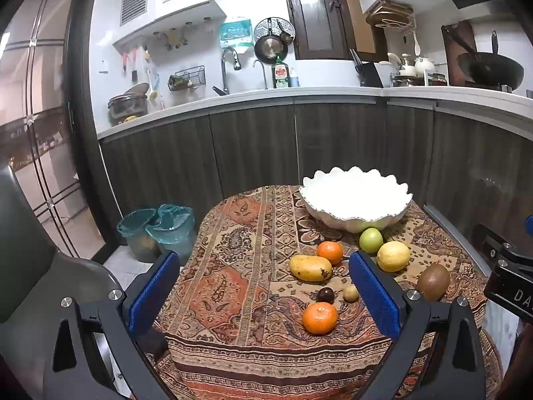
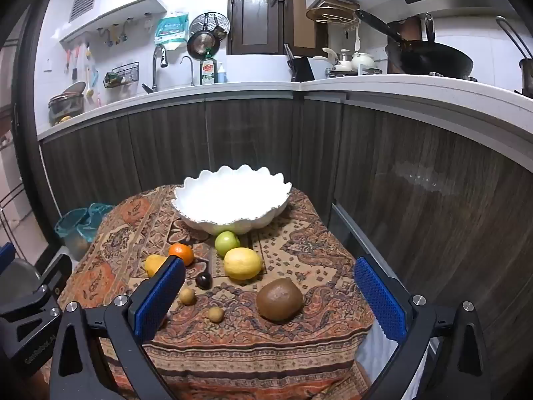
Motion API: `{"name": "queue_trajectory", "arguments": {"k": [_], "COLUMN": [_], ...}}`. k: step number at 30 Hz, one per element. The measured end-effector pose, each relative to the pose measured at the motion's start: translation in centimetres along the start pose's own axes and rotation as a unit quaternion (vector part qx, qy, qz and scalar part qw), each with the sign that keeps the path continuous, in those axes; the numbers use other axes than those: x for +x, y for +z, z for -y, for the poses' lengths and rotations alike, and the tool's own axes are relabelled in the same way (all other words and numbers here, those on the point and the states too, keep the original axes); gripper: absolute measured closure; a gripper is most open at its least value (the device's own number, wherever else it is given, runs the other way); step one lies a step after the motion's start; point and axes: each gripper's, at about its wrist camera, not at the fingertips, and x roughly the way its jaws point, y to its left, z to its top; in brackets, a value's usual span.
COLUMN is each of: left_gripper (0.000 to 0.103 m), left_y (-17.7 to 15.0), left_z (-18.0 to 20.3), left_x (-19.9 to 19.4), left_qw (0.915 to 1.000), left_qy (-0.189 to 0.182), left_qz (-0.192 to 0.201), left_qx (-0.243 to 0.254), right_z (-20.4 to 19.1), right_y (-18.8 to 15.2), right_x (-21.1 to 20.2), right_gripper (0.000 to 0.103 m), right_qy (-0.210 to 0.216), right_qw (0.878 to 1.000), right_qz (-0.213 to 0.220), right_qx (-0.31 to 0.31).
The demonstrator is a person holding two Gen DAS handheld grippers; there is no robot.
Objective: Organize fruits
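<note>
Left wrist view looks down over a small table (image 1: 233, 300) covered with a patterned cloth, where the left gripper (image 1: 263, 286) hangs above the near edge with its blue-padded jaws spread wide and nothing between the pads. A white scalloped bowl (image 1: 354, 200) sits at the far end of the table, and the fruit lies loose on the cloth in front of it: a green apple (image 1: 370, 240) just beside the bowl's base, a lemon (image 1: 393, 256) next to the apple, an orange (image 1: 329, 252) touching a yellow mango (image 1: 310, 268), a brown kiwi (image 1: 433, 282) off to the right, a dark plum (image 1: 325, 294), a small tan fruit (image 1: 350, 293) and a second orange (image 1: 320, 317) nearest the camera. In the right wrist view the right gripper (image 2: 269, 293) likewise stands wide open and holds nothing, the kiwi (image 2: 279, 298) lying on the cloth between its fingers' lines of sight. Two bins (image 1: 160, 230) lined with green bags stand on the floor beside the table
</note>
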Motion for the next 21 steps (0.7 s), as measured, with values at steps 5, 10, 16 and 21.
{"name": "queue_trajectory", "arguments": {"k": [5,10,16,21], "left_gripper": [0.000,0.000,0.000,0.000], "left_y": [0.01,-0.56,-0.45,-0.51], "left_z": [0.08,-0.13,0.04,0.08], "left_x": [0.06,0.05,0.25,0.49], "left_qw": [1.0000,1.0000,1.0000,1.0000], "left_qy": [0.001,-0.001,0.002,0.002], "left_qz": [-0.002,-0.002,-0.003,-0.004], "left_qx": [-0.002,-0.004,-0.004,-0.005], "right_z": [-0.07,-0.11,-0.06,-0.04], "right_y": [0.03,0.04,0.03,0.00], "right_x": [-0.02,-0.05,-0.05,-0.05], "right_gripper": [0.000,0.000,0.000,0.000], "right_qy": [0.001,0.000,-0.001,0.000], "right_qw": [1.000,1.000,1.000,1.000], "right_qz": [-0.002,-0.001,-0.001,-0.001], "right_qx": [0.002,-0.001,-0.002,-0.002]}}
